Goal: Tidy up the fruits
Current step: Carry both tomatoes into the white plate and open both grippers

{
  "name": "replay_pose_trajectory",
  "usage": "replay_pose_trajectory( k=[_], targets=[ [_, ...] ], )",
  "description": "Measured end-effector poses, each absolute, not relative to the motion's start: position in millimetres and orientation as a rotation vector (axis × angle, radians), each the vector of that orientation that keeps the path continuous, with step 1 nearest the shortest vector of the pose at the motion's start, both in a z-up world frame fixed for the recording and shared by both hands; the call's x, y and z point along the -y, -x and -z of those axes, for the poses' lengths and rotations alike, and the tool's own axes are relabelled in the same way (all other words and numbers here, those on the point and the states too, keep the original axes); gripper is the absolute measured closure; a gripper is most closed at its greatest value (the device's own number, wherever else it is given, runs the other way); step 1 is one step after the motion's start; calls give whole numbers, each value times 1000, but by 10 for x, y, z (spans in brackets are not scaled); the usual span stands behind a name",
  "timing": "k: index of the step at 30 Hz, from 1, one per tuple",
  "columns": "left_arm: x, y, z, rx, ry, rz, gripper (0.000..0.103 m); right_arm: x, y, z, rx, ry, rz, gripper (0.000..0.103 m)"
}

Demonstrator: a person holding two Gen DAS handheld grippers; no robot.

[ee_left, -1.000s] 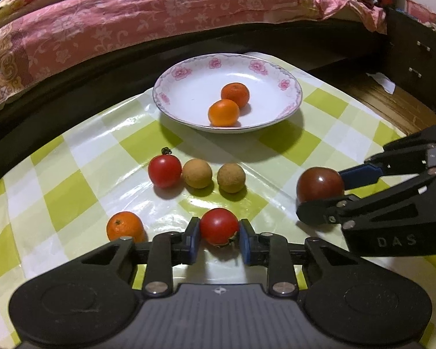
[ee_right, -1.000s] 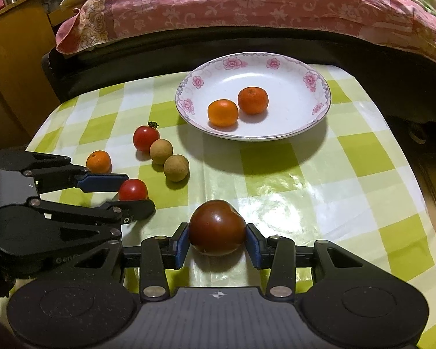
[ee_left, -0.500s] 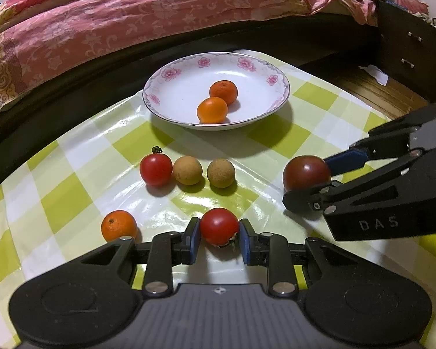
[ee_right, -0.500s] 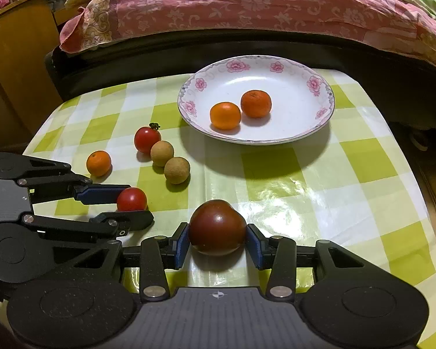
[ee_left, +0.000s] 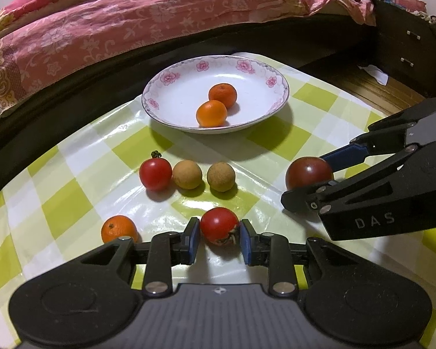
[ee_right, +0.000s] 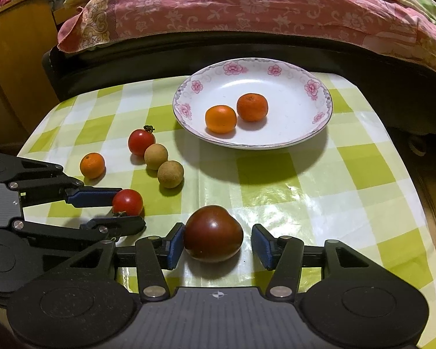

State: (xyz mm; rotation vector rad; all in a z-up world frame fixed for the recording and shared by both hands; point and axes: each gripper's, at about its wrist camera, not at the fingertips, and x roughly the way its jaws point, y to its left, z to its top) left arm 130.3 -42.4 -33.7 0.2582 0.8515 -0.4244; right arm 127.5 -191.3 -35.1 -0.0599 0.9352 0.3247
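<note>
While both grippers are lowered over the checked bench, neither is seen clamped. The left gripper straddles a small red tomato resting on the bench — its fingers are apart, with narrow gaps on each side. The right gripper straddles a dark tomato; its left pad sits at the fruit and its right pad is clearly off it, so the fingers are apart. A flowered plate at the far side holds two oranges. Between plate and grippers a stemmed tomato and two brown longans are lined up — a third orange lies just beside the left gripper.
</note>
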Motion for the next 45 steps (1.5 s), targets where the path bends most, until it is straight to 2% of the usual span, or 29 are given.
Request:
replay_pose_trajectory(
  k=[3,8,12,33,45],
  targets=[
    [412,-1295,339,-851,-256,424,66,1909,-1273,351,-937,60,-318,56],
    [425,-1292,334,-852,-253,421,68,1896,-1269,342,-944,55,-328,65],
    [418,-1284,324,-853,-252,421,68,1890,-1266,334,-947,54,-321,66],
    [495,-1656,-44,-751,-191,386,68,1974,-1434,4,-836,6,-280,67],
    [618,-2139,44,-739,-206,349,68,2100,-1931,23,-804,-16,-246,67]
  ],
)
